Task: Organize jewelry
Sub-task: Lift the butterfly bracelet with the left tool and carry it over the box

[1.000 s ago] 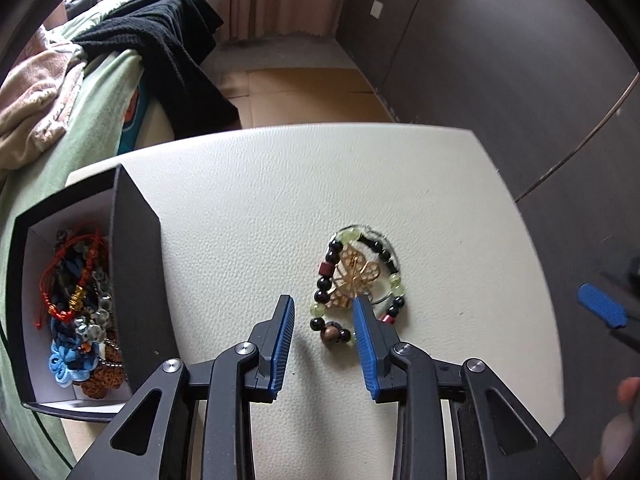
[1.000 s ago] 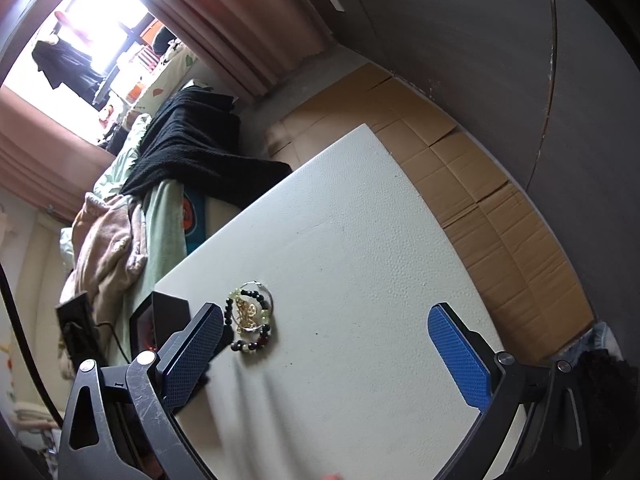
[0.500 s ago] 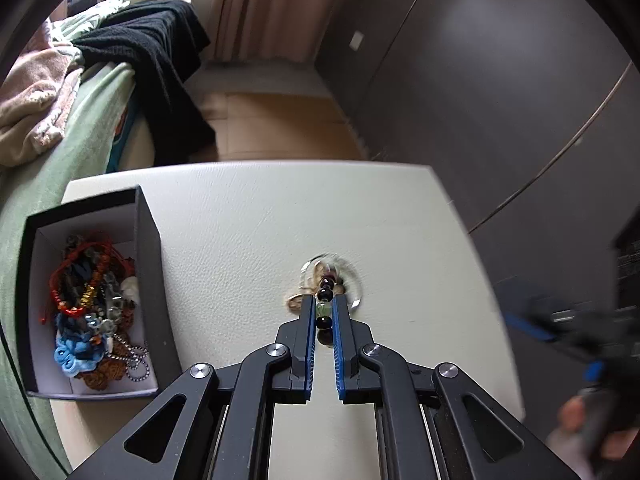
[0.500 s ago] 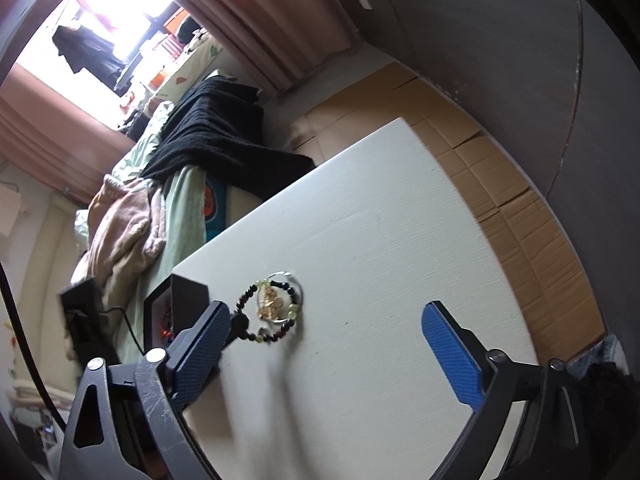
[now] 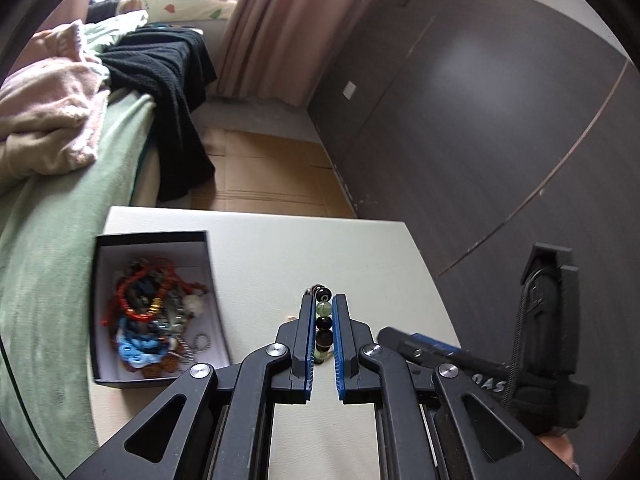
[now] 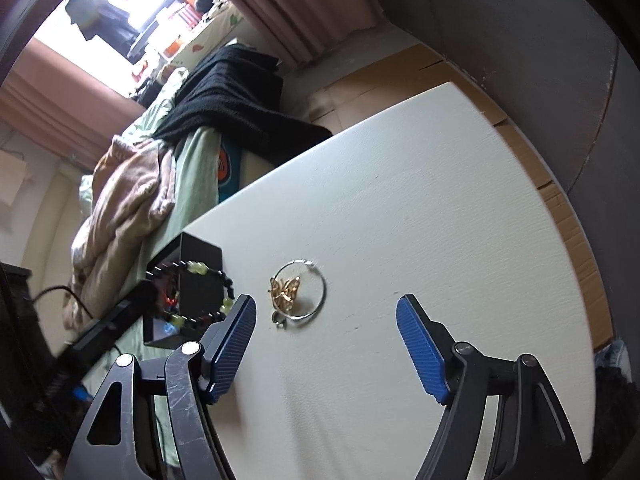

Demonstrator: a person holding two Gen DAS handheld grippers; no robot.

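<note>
Since a second ago my left gripper (image 5: 321,332) has closed on the beaded bracelet (image 5: 322,322) and come up off the white table (image 5: 260,256), so the table sits lower in the left wrist view and the black box (image 5: 154,236) has slid further into frame. The pads are clamped on the beads, which line up in a column between them, and in the right wrist view the bracelet's loop (image 6: 200,292) hangs clear of the table in front of the box. Left behind on the table are the silver ring (image 6: 304,292) and the gold butterfly charm (image 6: 285,290) lying inside it. My right gripper (image 6: 326,344) is closing, nothing between its jaws yet; the ring and charm lie just ahead of its tips, nearer its left finger (image 6: 234,340) than its right. For the bracelet, the box is what matters: it lies to the left of my left gripper and slightly further out, its long axis running away from me, open top up and already holding a tangle of red and blue pieces (image 5: 150,312). The left hand is the nearer one to it, so I reckon a short carry leftward puts the bracelet over the opening, while the right hand is better placed for the ring and charm.
</note>
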